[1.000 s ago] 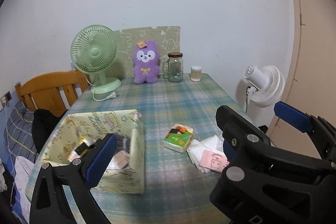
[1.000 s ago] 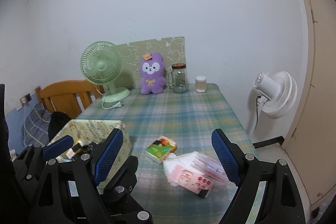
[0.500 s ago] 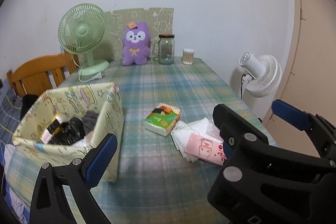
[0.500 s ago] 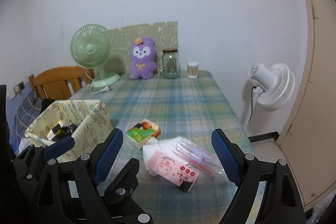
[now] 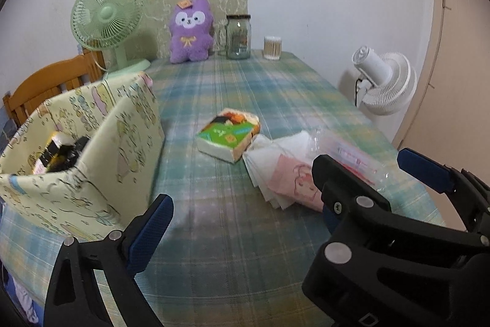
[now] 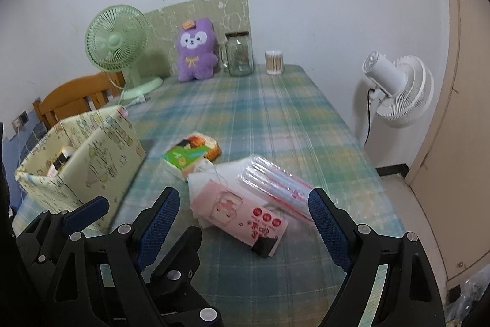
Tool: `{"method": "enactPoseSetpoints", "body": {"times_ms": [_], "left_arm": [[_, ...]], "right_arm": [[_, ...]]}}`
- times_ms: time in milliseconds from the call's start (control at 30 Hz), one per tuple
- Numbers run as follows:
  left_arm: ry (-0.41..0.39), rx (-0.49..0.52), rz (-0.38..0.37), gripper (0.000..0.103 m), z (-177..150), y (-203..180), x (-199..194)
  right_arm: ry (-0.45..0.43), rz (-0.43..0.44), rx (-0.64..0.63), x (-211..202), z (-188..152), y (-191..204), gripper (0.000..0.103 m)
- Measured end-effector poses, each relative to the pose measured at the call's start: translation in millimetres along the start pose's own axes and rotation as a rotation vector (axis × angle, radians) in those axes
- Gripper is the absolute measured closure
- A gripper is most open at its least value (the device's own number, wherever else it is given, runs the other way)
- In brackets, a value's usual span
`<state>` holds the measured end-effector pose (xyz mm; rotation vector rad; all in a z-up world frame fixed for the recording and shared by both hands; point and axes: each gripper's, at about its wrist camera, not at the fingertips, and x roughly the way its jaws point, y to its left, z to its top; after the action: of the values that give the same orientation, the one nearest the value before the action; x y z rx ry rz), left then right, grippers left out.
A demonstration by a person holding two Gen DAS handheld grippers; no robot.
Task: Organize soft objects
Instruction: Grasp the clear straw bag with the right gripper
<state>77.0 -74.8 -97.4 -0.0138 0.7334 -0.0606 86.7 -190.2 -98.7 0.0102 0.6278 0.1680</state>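
The right wrist view shows the whole pink packet (image 6: 242, 212) with its dark end at lower centre, and the clear bag of striped straws (image 6: 275, 183) lying against it; in the left wrist view the right gripper (image 5: 361, 170) covers part of both. The left wrist view looks deeper into the patterned fabric box (image 5: 92, 149) at mid-left, where dark items lie inside. The tissue pack (image 6: 191, 153) sits on the plaid tabletop (image 6: 260, 112) between the box and the pink packet, just beside a stack of white sheets (image 5: 269, 155).

The right gripper's jaws stand wide apart, hovering with nothing between the pads. The left gripper (image 6: 122, 210) shows one blue pad in each view; its jaws also look open and empty.

Along the far edge stand a green fan (image 5: 107, 14), a purple plush (image 5: 191, 29), a glass jar (image 5: 238, 36) and a cotton-swab tub (image 5: 272, 47). A white fan (image 6: 398, 91) stands at right beyond the tabletop, a wooden chair (image 5: 46, 88) at left.
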Motion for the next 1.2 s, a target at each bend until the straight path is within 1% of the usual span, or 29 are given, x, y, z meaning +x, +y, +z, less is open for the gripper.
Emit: {"method": "enactPoseSetpoints", "body": {"times_ms": [200,400,533,667,800,900,1133,1167,1200], "left_arm": [[0.035,0.011,-0.008,0.005,-8,-6,13],[0.062,0.019,-0.03,0.006,-12,-13,22],[0.064,0.033,-0.044,0.006,-10,-22,25],[0.068,0.027,-0.057,0.006,-4,-29,32],[0.068,0.012,-0.064,0.006,2,-34,37],[0.07,0.021,-0.063,0.006,6,-39,42],[0.087,0.024,-0.045,0.01,10,-43,54],[0.09,0.025,-0.041,0.011,10,-43,56],[0.094,0.027,-0.039,0.011,10,-43,58]], "right_arm": [[0.04,-0.003,0.02,14,-8,-10,0.015],[0.052,-0.015,0.031,20,-13,-18,0.016],[0.063,-0.027,0.039,26,-12,-25,0.019],[0.063,-0.034,0.037,31,-7,-32,0.02],[0.06,-0.039,0.01,35,1,-38,0.02],[0.064,-0.04,-0.014,41,5,-41,0.02],[0.089,-0.029,-0.094,60,13,-42,0.02],[0.098,-0.02,-0.097,63,14,-43,0.02],[0.107,-0.012,-0.1,66,13,-43,0.023]]}}
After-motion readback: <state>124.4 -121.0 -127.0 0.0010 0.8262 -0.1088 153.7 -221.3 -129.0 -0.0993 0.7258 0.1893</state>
